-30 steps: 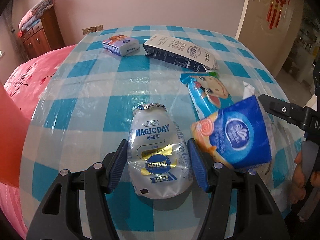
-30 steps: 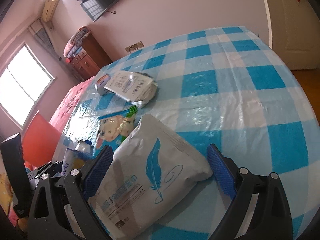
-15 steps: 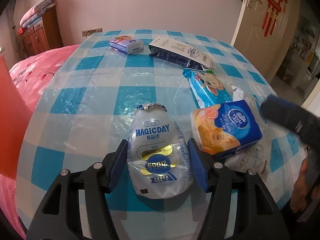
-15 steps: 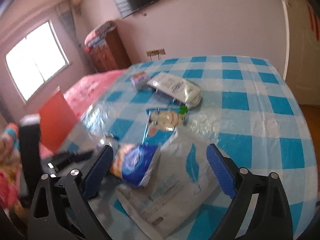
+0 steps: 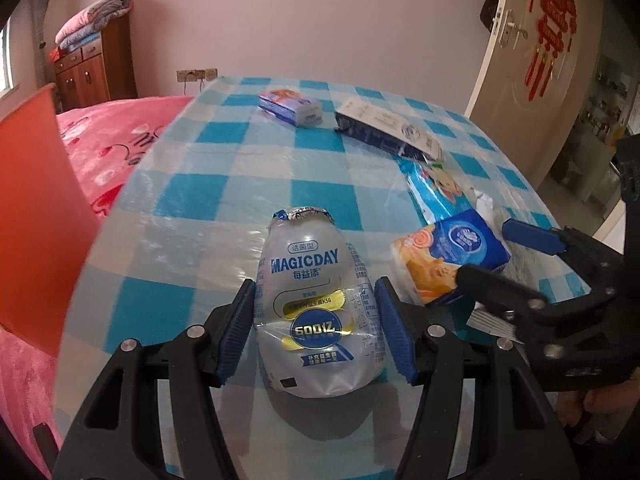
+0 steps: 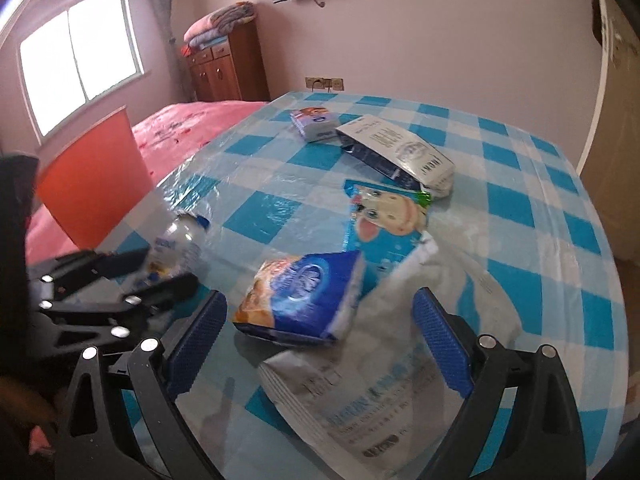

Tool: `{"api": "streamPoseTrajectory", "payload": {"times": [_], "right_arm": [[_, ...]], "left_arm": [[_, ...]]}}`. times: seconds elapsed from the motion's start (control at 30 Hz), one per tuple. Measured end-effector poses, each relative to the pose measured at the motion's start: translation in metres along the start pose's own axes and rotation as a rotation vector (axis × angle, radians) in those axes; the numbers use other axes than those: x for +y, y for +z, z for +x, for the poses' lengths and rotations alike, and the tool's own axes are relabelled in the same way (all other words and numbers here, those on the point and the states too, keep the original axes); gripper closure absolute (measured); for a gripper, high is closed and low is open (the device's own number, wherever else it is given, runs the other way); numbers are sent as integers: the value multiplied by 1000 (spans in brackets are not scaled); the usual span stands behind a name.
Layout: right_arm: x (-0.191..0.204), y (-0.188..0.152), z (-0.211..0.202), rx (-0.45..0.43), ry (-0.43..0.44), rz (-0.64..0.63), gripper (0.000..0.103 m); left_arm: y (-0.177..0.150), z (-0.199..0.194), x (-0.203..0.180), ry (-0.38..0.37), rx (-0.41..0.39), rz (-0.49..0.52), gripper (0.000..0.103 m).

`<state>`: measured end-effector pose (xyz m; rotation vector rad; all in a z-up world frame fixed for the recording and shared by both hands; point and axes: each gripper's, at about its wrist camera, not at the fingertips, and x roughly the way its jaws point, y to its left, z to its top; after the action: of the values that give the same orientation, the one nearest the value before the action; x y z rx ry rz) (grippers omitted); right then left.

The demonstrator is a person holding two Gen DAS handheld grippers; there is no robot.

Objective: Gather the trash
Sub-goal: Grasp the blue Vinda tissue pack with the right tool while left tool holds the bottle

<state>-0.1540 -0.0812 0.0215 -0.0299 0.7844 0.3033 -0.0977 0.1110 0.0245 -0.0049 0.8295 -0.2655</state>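
Note:
My left gripper (image 5: 316, 328) is shut on a clear MAGICDAY bottle (image 5: 314, 304) with a foil cap, held just above the checked table (image 5: 224, 200). My right gripper (image 6: 320, 340) is open over a blue and orange tissue pack (image 6: 304, 300) that lies on a white feather-print bag (image 6: 384, 380). The pack (image 5: 448, 252) also shows in the left wrist view, between the right gripper's fingers (image 5: 528, 236). The bottle (image 6: 176, 248) and the left gripper (image 6: 132, 276) show at the left of the right wrist view.
A cartoon snack bag (image 6: 384, 220), a dark blue and white pouch (image 6: 396, 156) and a small tissue pack (image 6: 314, 122) lie farther back. An orange bin (image 6: 92, 188) stands at the table's left edge, beside a pink bed (image 5: 116, 140). A door (image 5: 532, 60) is at the right.
My right gripper has swung round and down, from over the feather bag to around the blue tissue pack. The left gripper still holds the bottle and has lifted slightly.

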Motion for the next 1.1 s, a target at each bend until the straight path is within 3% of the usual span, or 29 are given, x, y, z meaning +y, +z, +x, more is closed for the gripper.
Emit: {"api": "streamPoseTrajectory", "payload": {"times": [0.5,0.6,0.7,0.87,1.1], "right_arm": [[45,0,34,52,-206,-233,7],[46,0,35,51,-203,-238,9],[43,0,36,56,-189,-227,19],[39,2,37,63,-167,-202,22],[35,3,36,61,-147,-179,37]], "left_arm": [[-13,-12,28,-12,6,-39,42],[-14,-11,29,-19,7,-41,42],[-14,-10,29,-25,8,-44,42],[-15,-10,32,-29,10,-56,42],[-16,-13,37,-36,2,-71,42]]}}
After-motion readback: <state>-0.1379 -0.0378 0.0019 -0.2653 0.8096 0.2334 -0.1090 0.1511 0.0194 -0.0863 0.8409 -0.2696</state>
